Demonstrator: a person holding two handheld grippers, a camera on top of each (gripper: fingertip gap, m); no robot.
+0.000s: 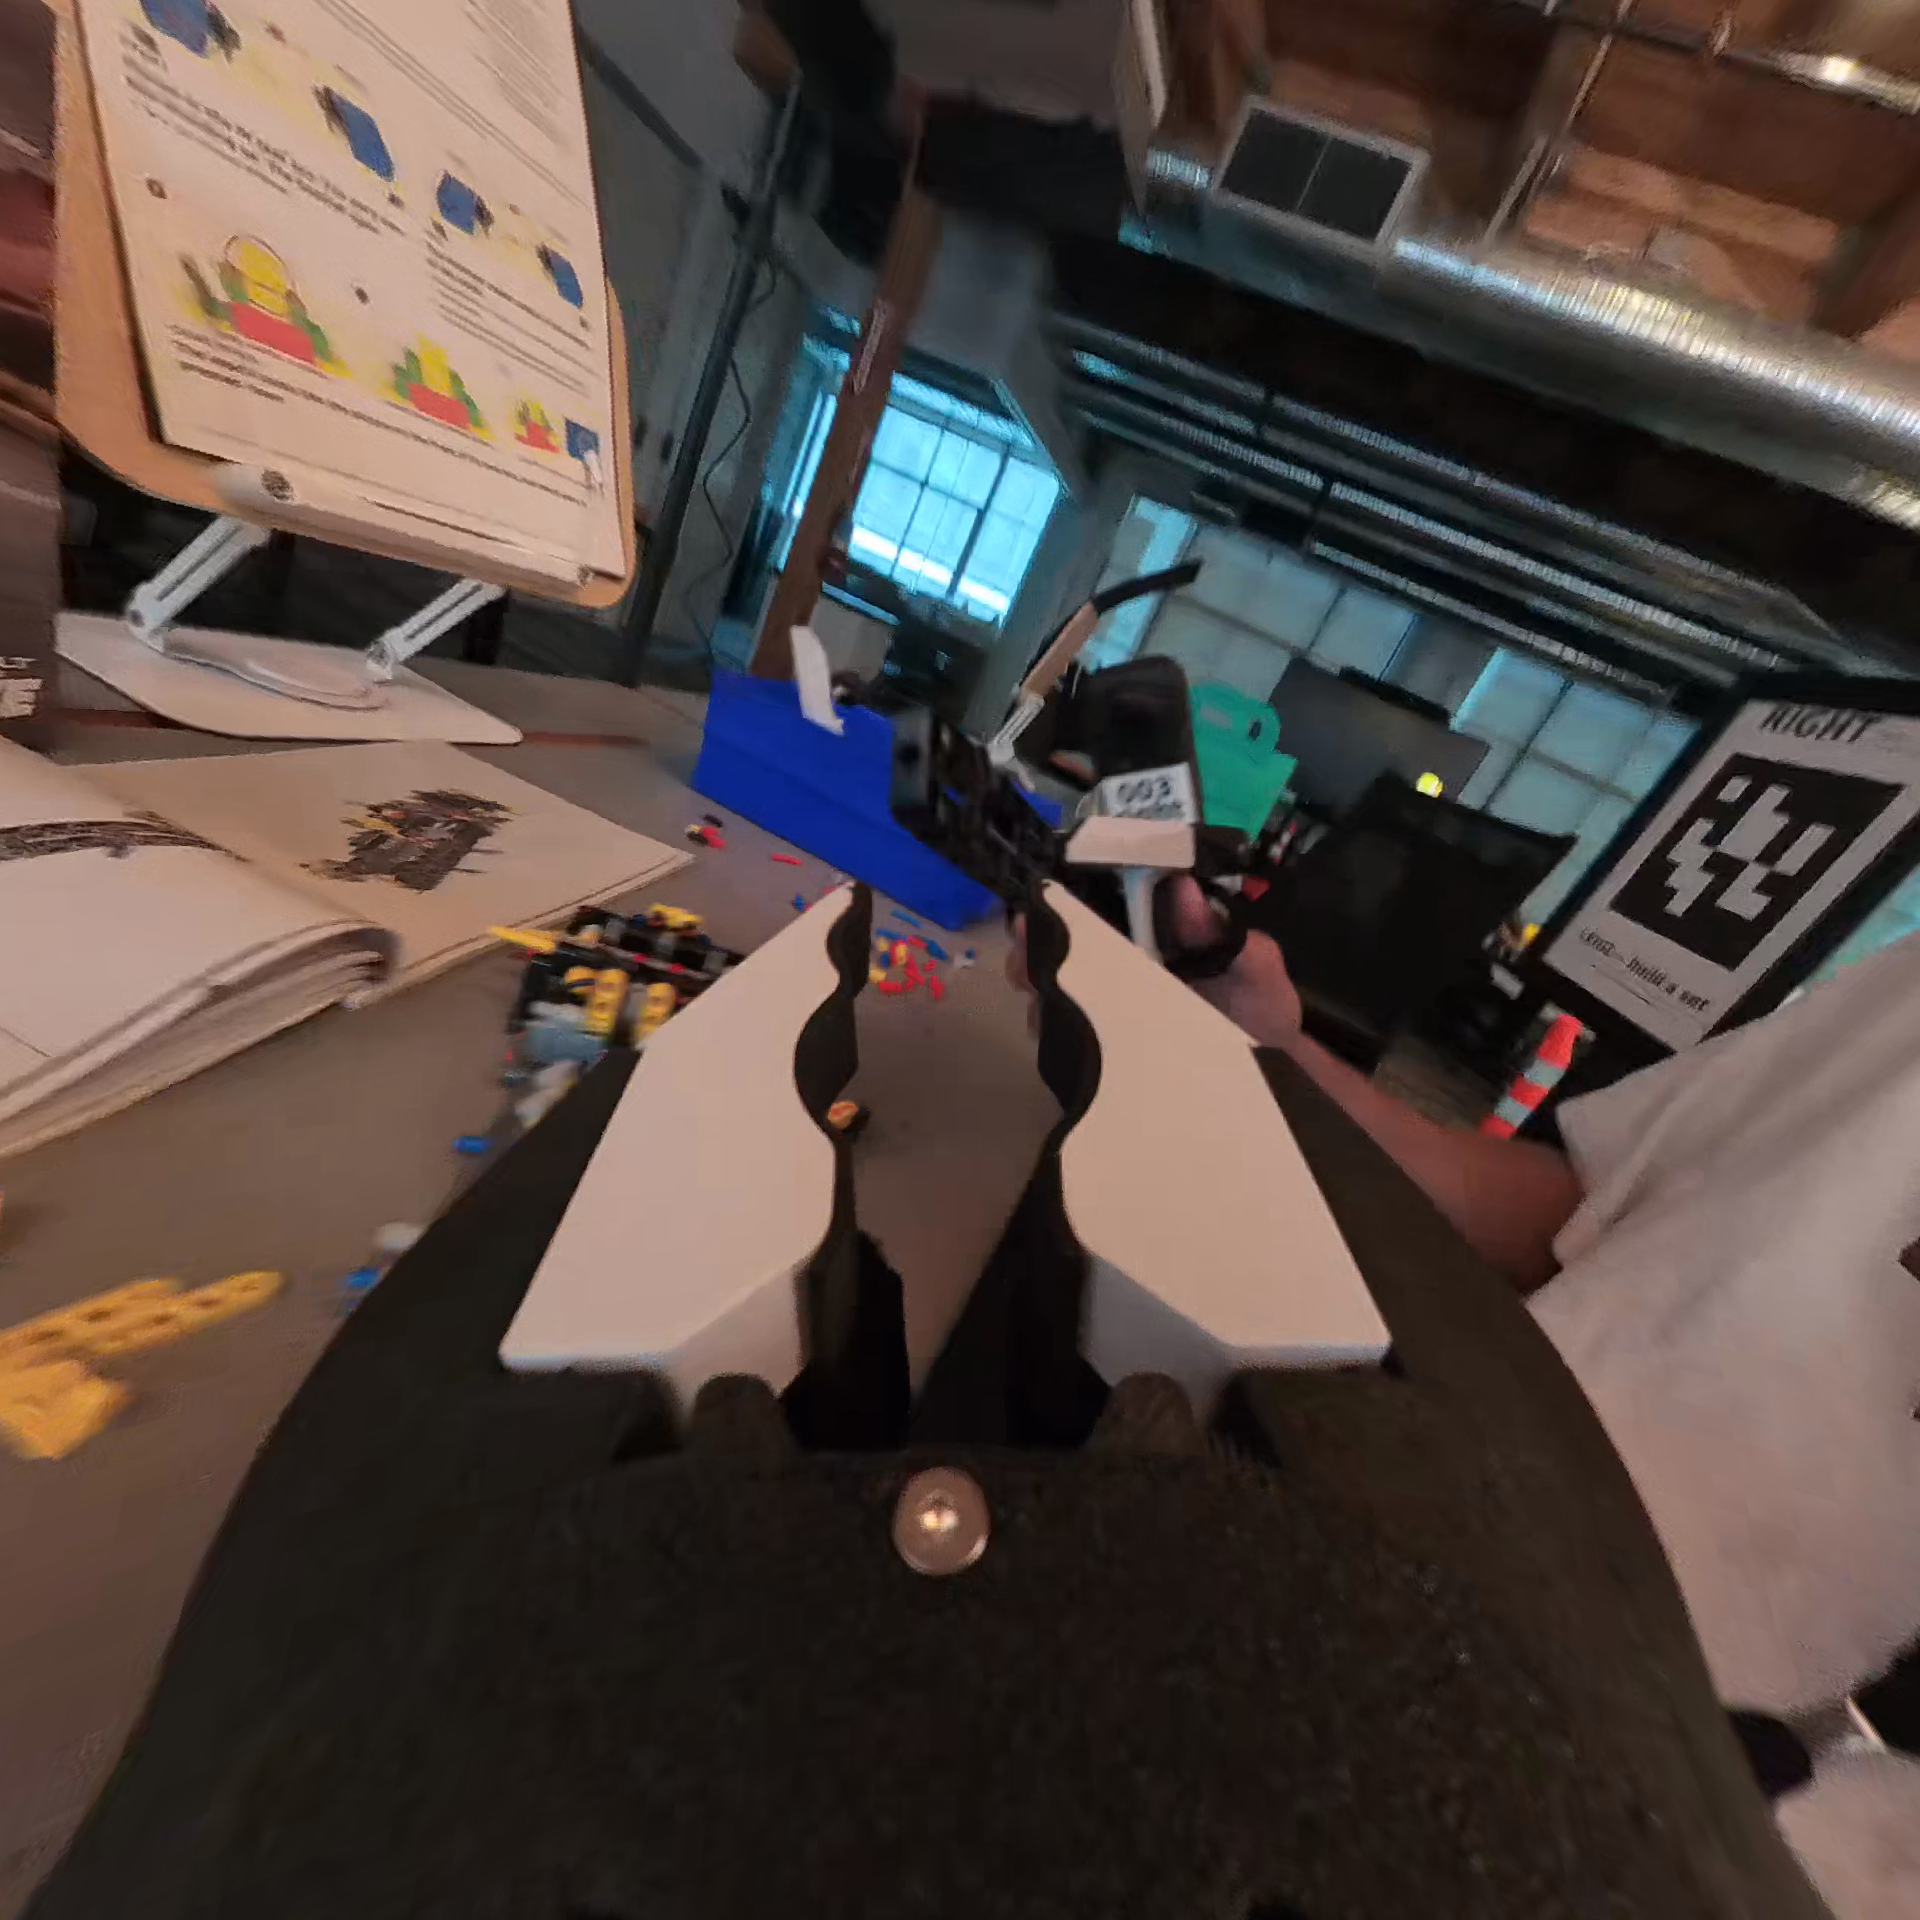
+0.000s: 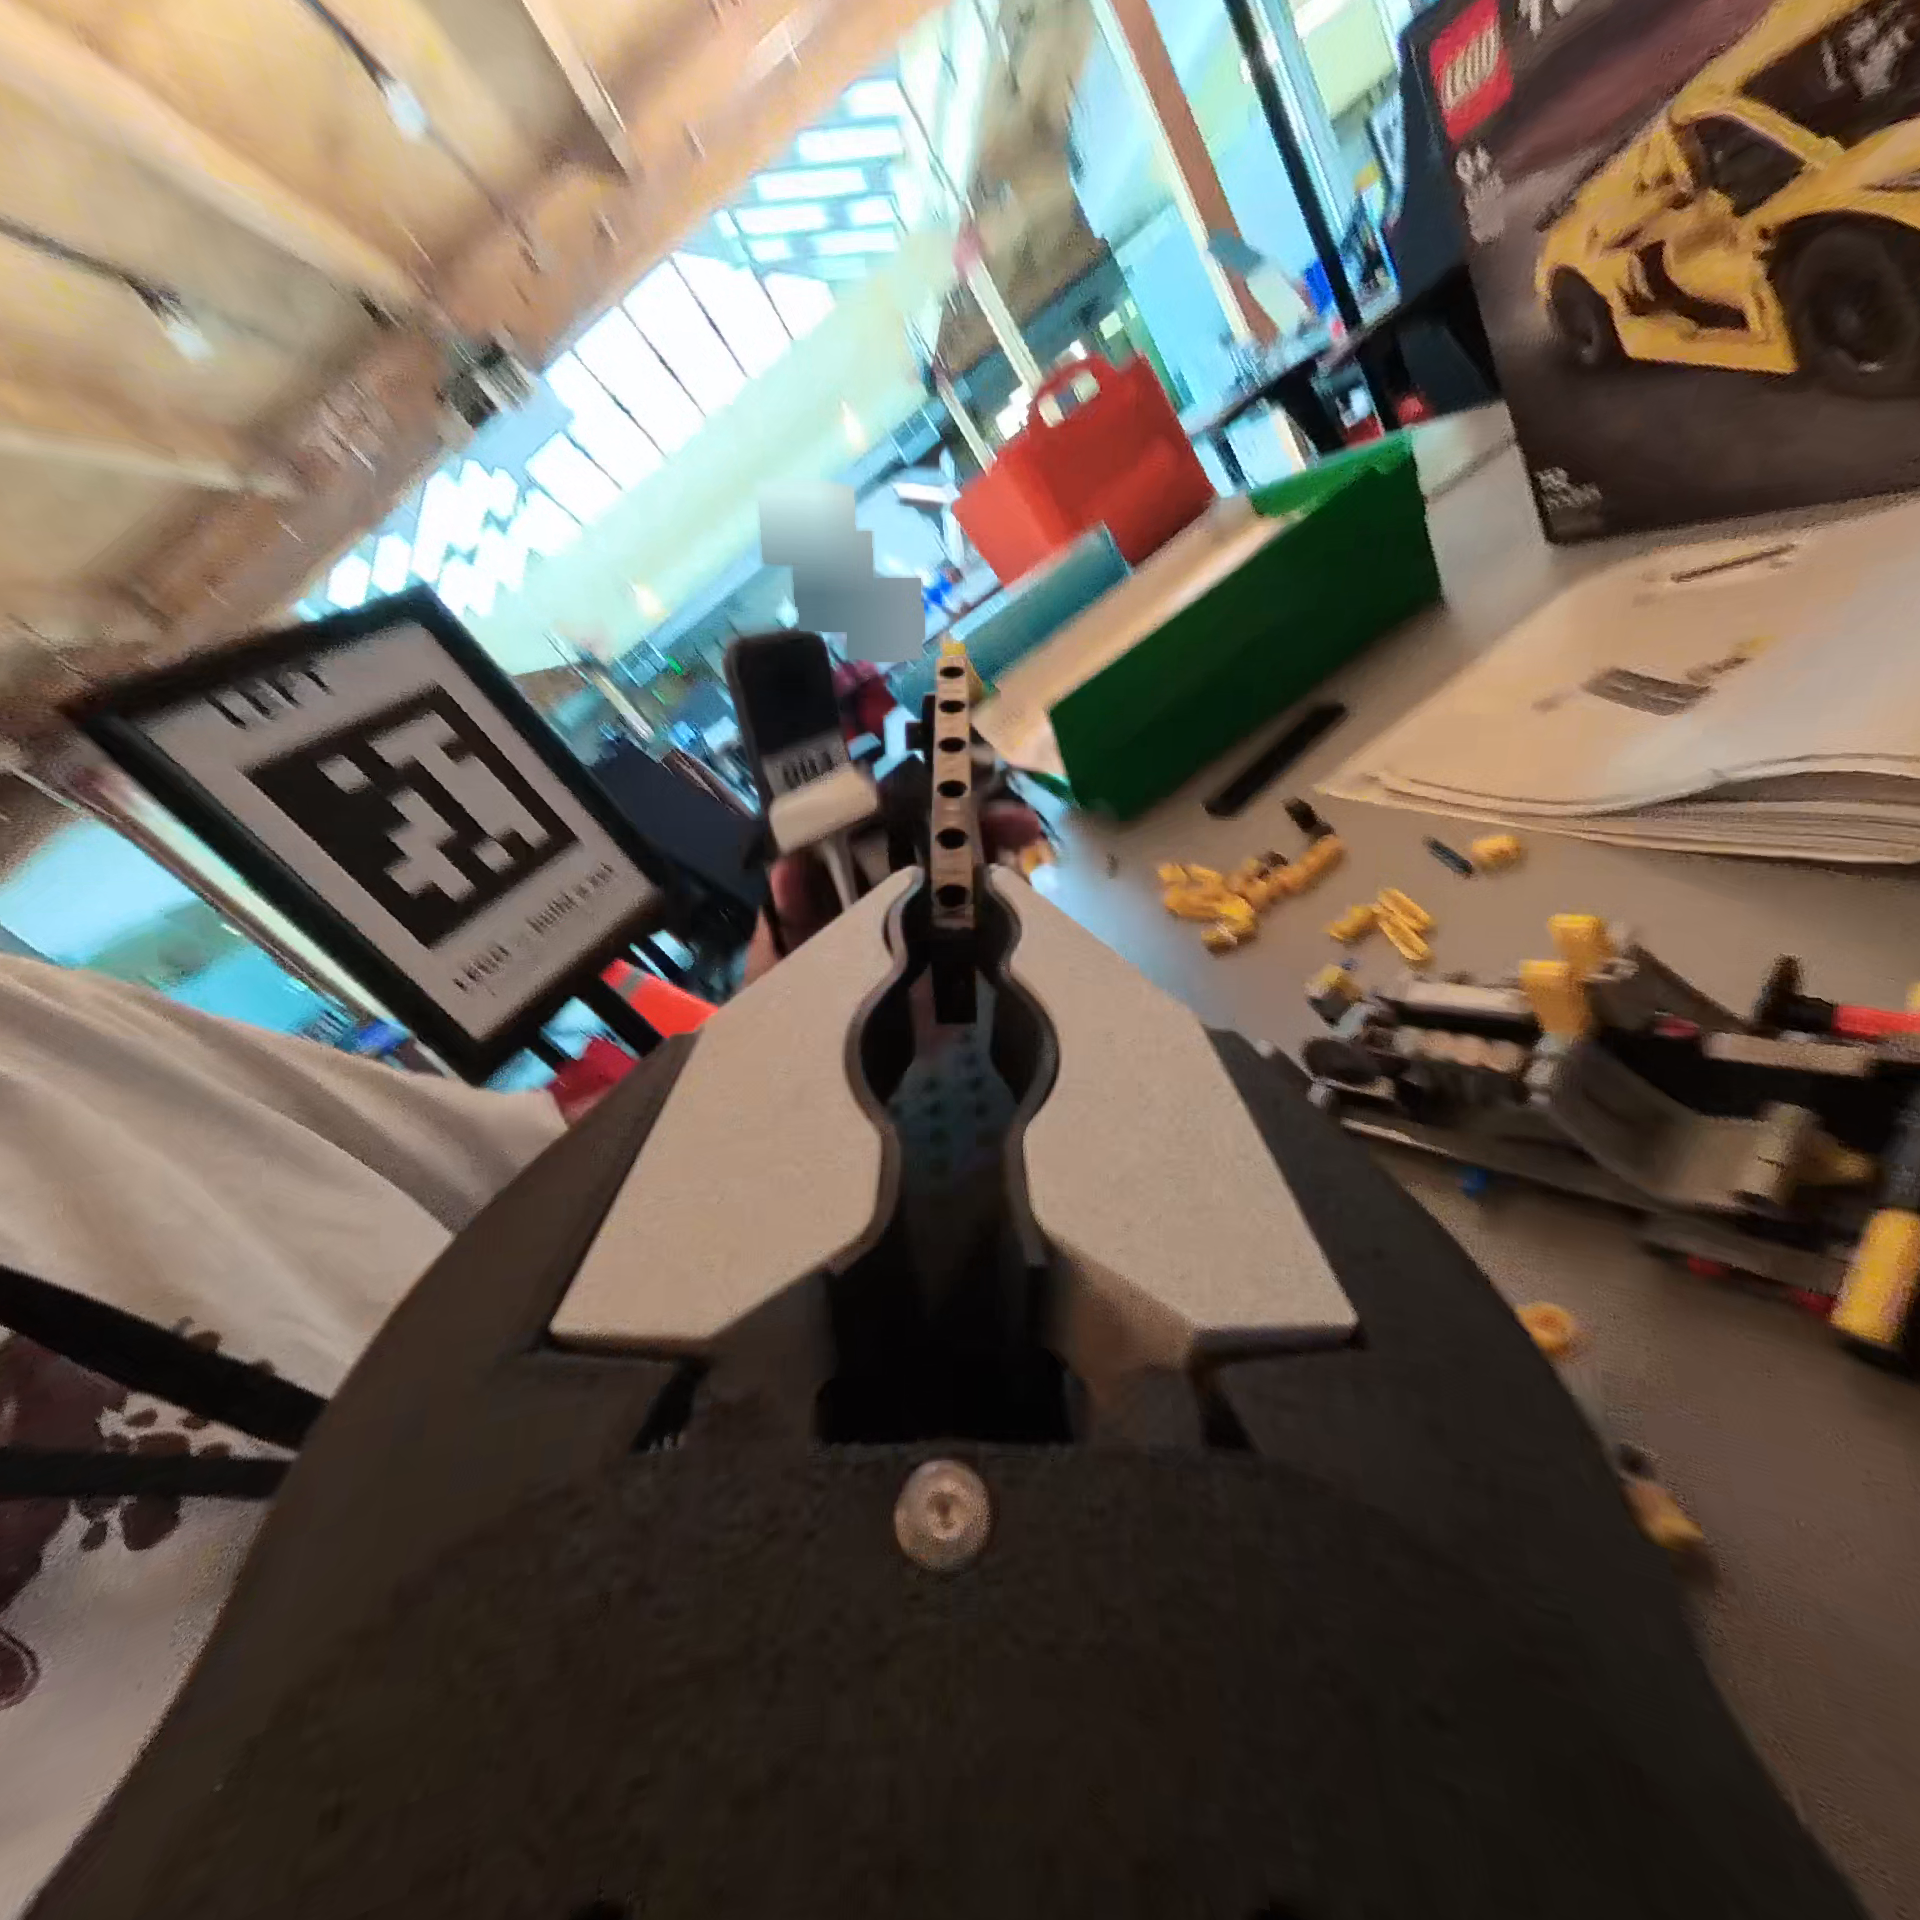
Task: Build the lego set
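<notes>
My right gripper (image 2: pixel 954 883) is shut on a black beam with holes (image 2: pixel 954 790), which stands up from its tips with a yellow bit on top. In the left wrist view this black beam assembly (image 1: pixel 971 805) hangs just beyond my left gripper (image 1: pixel 940 902), which is open and empty, its right tip close to the beam. The right gripper (image 1: pixel 1132 831) and the hand holding it show behind it. The partly built black and yellow car chassis (image 1: pixel 613 977) lies on the table, low at the right of the right wrist view (image 2: pixel 1621 1091).
Open instruction booklet (image 1: pixel 312 883), also (image 2: pixel 1662 717). Loose yellow pieces (image 1: pixel 94 1340), (image 2: pixel 1247 883); small red and blue pins (image 1: pixel 909 961). Blue bin (image 1: pixel 810 790), green bin (image 2: pixel 1247 644), set box (image 2: pixel 1714 260), sheet on a stand (image 1: pixel 343 260), marker board (image 1: pixel 1745 862).
</notes>
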